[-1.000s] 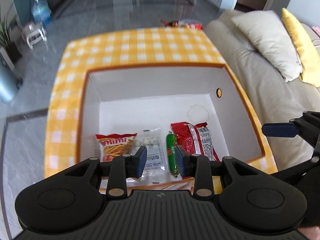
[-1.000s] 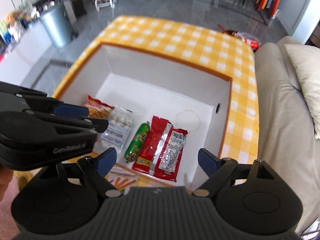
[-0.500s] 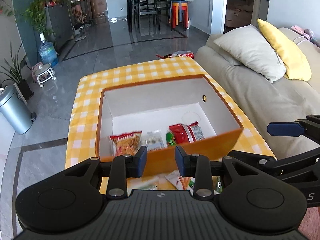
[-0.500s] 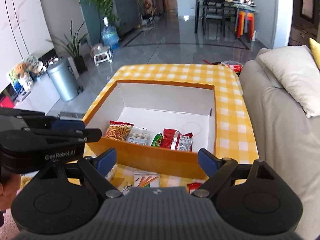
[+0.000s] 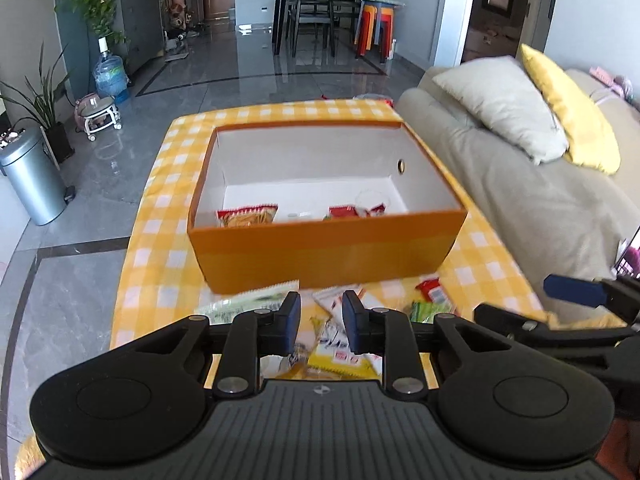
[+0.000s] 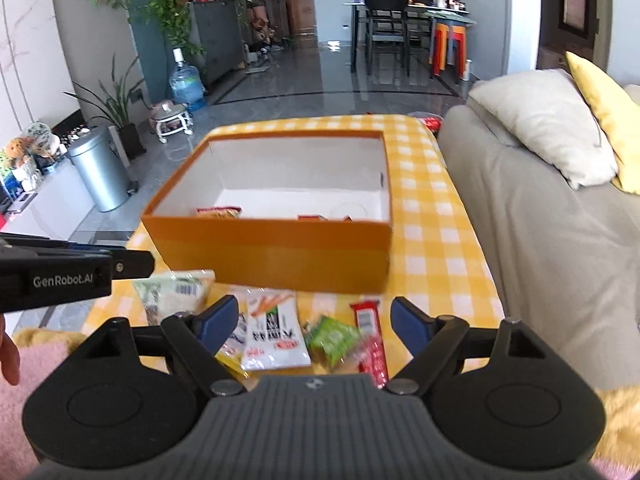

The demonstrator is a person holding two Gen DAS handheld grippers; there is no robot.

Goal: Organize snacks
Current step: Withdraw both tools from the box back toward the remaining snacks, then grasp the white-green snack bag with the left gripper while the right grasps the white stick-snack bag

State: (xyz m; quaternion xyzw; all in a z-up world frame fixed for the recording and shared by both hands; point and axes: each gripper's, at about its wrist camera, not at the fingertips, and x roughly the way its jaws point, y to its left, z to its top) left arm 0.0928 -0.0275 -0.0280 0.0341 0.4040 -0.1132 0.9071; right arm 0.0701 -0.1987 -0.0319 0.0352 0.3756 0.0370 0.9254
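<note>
A: Snacks first — where are they?
B: Some lie in the orange box (image 5: 328, 252) on the checked table (image 6: 436, 248); a white packet (image 6: 276, 332), a green packet (image 6: 334, 338) and a red bar (image 6: 370, 332) lie loose just before it.
A: Left hand-held gripper (image 5: 318, 322)?
B: Jaws closing, a narrow gap left, nothing between them.
A: Right hand-held gripper (image 6: 314, 320)?
B: Wide apart yet closing, above the loose packets, gripping none.

The box (image 6: 280, 248) stands on the tabletop (image 6: 432, 240); some snacks (image 5: 248, 216) lie inside it, other packets (image 6: 276, 328) before it, the sofa (image 6: 540, 220) at right.
</note>
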